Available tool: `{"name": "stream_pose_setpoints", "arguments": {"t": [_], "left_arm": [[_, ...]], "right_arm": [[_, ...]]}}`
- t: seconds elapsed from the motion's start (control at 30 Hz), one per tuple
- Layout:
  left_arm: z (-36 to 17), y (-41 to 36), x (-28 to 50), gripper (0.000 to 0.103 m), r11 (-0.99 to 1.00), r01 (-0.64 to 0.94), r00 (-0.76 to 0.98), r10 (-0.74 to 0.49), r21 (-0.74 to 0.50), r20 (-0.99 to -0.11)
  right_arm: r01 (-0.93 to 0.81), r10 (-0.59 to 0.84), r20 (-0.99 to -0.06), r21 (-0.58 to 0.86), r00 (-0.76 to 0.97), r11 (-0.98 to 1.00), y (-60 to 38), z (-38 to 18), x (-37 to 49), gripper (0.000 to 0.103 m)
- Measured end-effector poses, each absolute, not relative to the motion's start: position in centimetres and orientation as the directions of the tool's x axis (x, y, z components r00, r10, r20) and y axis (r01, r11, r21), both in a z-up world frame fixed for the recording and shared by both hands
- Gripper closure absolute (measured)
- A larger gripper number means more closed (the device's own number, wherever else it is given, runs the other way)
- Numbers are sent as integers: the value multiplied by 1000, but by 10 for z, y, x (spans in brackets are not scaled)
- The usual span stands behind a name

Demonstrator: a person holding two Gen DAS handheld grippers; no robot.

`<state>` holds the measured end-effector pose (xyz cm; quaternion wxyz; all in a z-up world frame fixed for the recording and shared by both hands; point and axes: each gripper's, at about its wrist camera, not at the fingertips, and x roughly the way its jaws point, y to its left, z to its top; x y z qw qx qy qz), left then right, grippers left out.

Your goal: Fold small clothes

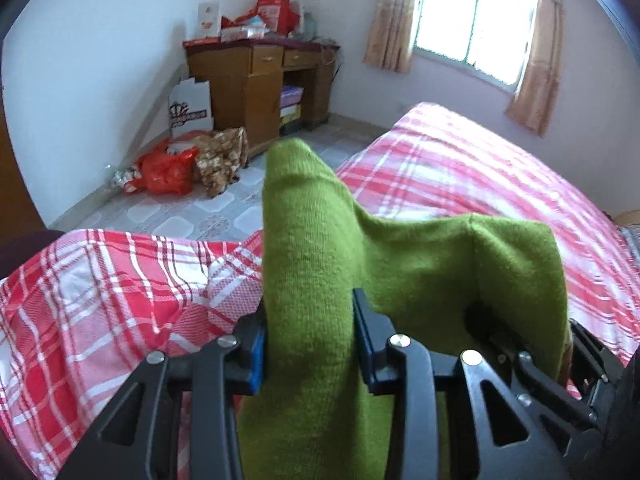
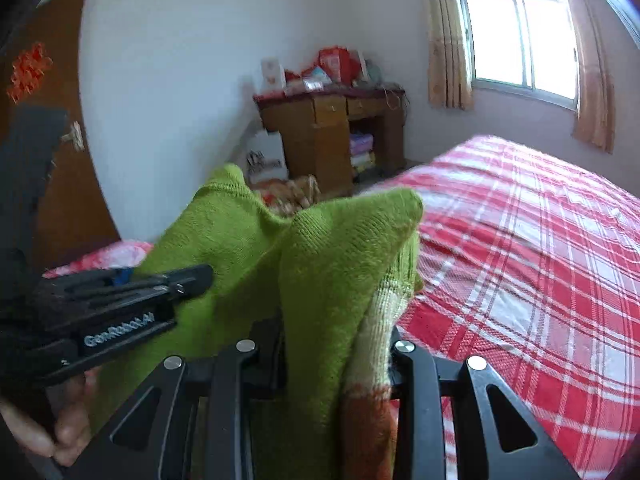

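You have the green knit garment (image 1: 320, 248) lifted above the near edge of the red plaid bed (image 1: 460, 168). Your left gripper (image 1: 308, 344) clamps one fold of it; your right gripper (image 2: 340, 356) pinches another, just beside the left.

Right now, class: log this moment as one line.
left gripper: shut on green garment | right gripper: shut on green garment | garment held above plaid bed

a bed (image 1: 460, 168) covered by a red-and-white plaid sheet (image 2: 520, 240).
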<state>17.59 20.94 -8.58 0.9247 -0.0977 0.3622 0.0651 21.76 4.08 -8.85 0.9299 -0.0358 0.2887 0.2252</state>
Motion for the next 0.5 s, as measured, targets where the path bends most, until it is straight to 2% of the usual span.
{"name": "stream_pose_setpoints", "arguments": {"t": [0.1, 0.17, 0.23, 0.33, 0.4, 0.5], "left_arm": [[-97, 215, 186, 64, 968, -207, 708, 47, -144, -704], [-103, 216, 192, 60, 967, -212, 691, 48, -139, -721], [-102, 212, 194, 57, 970, -211, 685, 59, -120, -726], [-104, 209, 194, 52, 973, -211, 685, 77, -96, -725], [-102, 206, 194, 49, 974, -212, 684, 87, -83, -724], [-103, 202, 195, 46, 974, -225, 683, 129, -40, -719]], "right_arm": [[-406, 424, -592, 173, 685, 897, 26, -102, 241, 71], [-357, 471, -632, 309, 615, 881, 11, -115, 264, 71], [-328, 540, -627, 430, 561, 841, -4, -124, 278, 68], [-309, 601, -588, 526, 542, 792, -24, -126, 279, 64], [-290, 580, -560, 523, 592, 801, -38, -117, 266, 63], [-261, 426, -586, 349, 689, 900, -36, -95, 232, 63]]}}
